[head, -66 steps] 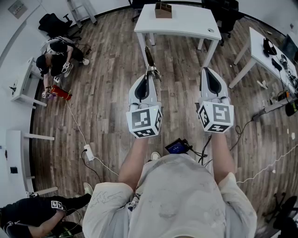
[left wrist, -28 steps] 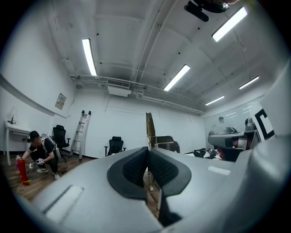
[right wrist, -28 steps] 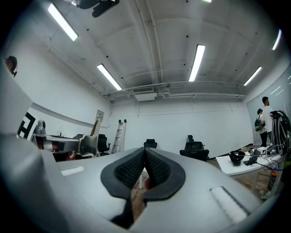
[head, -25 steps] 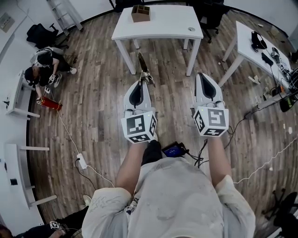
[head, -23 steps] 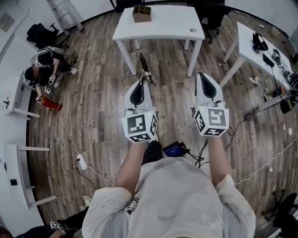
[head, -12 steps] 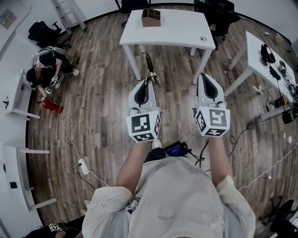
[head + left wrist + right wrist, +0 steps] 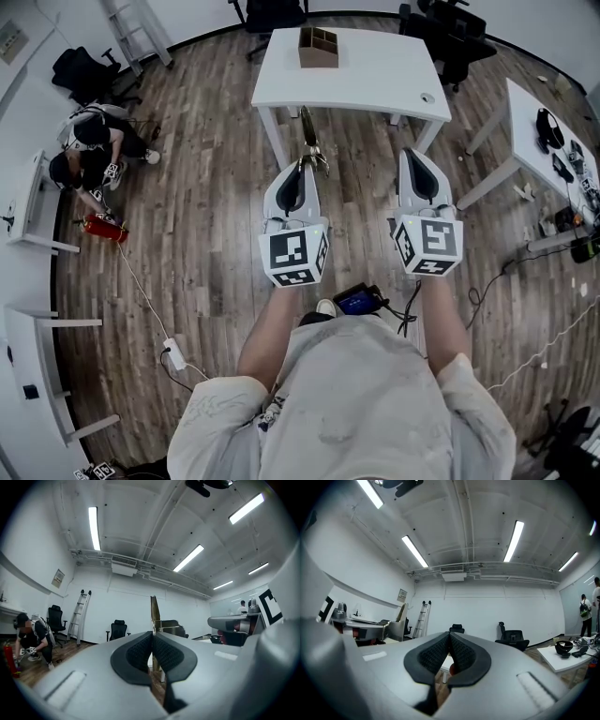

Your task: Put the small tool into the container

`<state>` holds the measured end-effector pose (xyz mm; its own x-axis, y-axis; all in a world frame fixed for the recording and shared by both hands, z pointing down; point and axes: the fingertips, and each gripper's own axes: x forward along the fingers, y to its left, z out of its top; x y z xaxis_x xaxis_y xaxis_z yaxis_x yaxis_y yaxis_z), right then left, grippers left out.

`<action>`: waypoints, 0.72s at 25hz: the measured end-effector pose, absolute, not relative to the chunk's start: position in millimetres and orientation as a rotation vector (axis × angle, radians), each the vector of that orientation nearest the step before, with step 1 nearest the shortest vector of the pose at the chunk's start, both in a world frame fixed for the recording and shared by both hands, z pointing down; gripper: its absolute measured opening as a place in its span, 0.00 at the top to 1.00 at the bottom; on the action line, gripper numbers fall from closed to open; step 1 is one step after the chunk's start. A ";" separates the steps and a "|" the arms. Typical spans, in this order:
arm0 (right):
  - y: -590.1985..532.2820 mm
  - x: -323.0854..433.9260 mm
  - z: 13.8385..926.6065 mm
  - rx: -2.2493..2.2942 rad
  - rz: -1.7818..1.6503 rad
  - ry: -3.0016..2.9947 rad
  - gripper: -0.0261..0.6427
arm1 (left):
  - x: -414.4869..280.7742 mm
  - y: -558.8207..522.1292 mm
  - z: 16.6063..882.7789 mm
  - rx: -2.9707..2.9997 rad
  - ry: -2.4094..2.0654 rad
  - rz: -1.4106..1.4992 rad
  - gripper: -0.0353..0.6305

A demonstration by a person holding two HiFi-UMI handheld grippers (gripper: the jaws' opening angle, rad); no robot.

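Wood-plank floor [image 7: 206, 187] fills most of the head view. A white table [image 7: 375, 66] stands ahead of the person, w/ the container [image 7: 319, 47], a wooden box w/ partitions, on its top near the far left corner. The small tool [image 7: 309, 141] is not at the table yet. It is clamped between the closed jaws of the left gripper [image 7: 305, 164] and sticks out forward, its far end pointing to the table's near edge, over the floor. In the left gripper view the tool [image 7: 154, 613] stands upright above the pads. The right gripper [image 7: 413, 157] is clenched w/ nothing in it and hangs in front of the table's near right part. The step in hand is, I think, the carry. To do it well, walk up to the table's near edge, lift the tool above the top, line it over one compartment, lower it end-first, and release only when it is inside the walls. The box looks light, so the free gripper may steady it. Left of the table, well apart, people crouch on the floor beside a red object [image 7: 103, 225]. A ladder [image 7: 131, 23] and office chairs stand beyond the table by the wall, and a second table [image 7: 534, 122] stands to its right.
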<state>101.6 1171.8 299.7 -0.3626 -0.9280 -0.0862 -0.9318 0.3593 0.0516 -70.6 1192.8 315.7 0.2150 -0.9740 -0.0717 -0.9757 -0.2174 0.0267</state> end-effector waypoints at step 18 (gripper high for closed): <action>904.6 -42.3 320.5 -1.733 0.142 2.566 0.95 | -209.5 927.1 338.7 -2.440 1.957 0.105 0.91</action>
